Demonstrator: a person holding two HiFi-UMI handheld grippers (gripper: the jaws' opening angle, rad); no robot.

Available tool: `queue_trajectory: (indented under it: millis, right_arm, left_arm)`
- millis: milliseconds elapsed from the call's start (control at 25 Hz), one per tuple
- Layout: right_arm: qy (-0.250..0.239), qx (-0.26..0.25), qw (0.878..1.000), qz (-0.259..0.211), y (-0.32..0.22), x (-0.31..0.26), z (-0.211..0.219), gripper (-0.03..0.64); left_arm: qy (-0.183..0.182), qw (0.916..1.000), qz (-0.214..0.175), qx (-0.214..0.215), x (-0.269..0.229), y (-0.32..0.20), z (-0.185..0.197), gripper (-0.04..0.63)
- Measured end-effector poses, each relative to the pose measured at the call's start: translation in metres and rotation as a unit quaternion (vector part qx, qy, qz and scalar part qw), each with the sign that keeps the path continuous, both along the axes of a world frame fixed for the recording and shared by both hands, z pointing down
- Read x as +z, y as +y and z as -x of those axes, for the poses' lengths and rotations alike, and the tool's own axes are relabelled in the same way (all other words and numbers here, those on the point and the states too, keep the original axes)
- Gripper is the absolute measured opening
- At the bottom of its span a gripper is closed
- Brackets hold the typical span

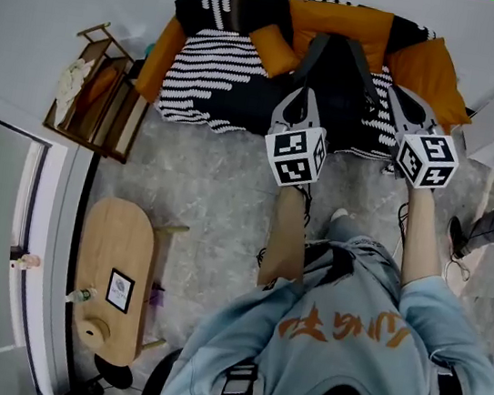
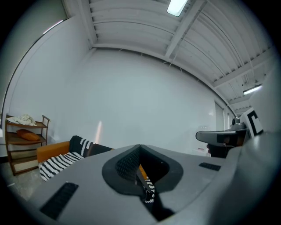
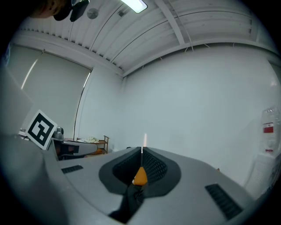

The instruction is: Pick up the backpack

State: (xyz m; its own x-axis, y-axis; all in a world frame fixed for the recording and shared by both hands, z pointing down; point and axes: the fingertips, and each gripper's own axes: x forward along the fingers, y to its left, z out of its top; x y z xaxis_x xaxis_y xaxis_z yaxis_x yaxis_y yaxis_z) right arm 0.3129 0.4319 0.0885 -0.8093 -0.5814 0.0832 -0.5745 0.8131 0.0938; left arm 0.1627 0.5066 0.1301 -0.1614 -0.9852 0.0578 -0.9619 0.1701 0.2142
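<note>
Head view, backpack: a black backpack (image 1: 338, 81) is seen between the two grippers, over a sofa (image 1: 338, 17) with an orange back. Whether it rests on the seat or hangs clear cannot be told.
Head view, straps: its two dark grey straps (image 1: 312, 59) are spread in a V, one led towards each gripper.
Head view, grippers: the left gripper (image 1: 301, 94) and the right gripper (image 1: 398, 95) are held side by side and pointed at the sofa.
Head view, sofa cover: a black-and-white striped blanket (image 1: 215, 72) is draped over the seat, and an orange cushion (image 1: 273, 51) is laid on it.
Head view, surroundings: a wooden shelf rack (image 1: 97, 91) is stood left of the sofa. An oval wooden table (image 1: 114, 255) is set on the grey speckled floor (image 1: 210, 196).
Left gripper view, jaws: they are pressed together, with a dark grey strap (image 2: 142, 181) pinched between them. The striped blanket is seen beyond.
Right gripper view, jaws: they are pressed together on a dark grey strap (image 3: 135, 195). An orange patch is seen just past it.
</note>
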Motion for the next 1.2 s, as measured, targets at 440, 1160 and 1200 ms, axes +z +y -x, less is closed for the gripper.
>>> queue_trajectory:
  millis: [440, 1160, 1200]
  right_arm:
    - [-0.029, 0.013, 0.999, 0.006, -0.057, -0.001, -0.003, 0.031]
    - [0.006, -0.011, 0.991, 0.134, -0.23, 0.116, 0.083, 0.031]
    - [0.01, -0.01, 0.989, 0.146, -0.238, 0.127, 0.087, 0.031]
  left_arm:
    - [-0.005, 0.9999, -0.007, -0.008, 0.003, -0.039, 0.019, 0.012]
    - [0.046, 0.9906, 0.129, -0.008, 0.118, -0.2, 0.074, 0.012]
    - [0.049, 0.9886, 0.142, -0.006, 0.127, -0.208, 0.077, 0.014]
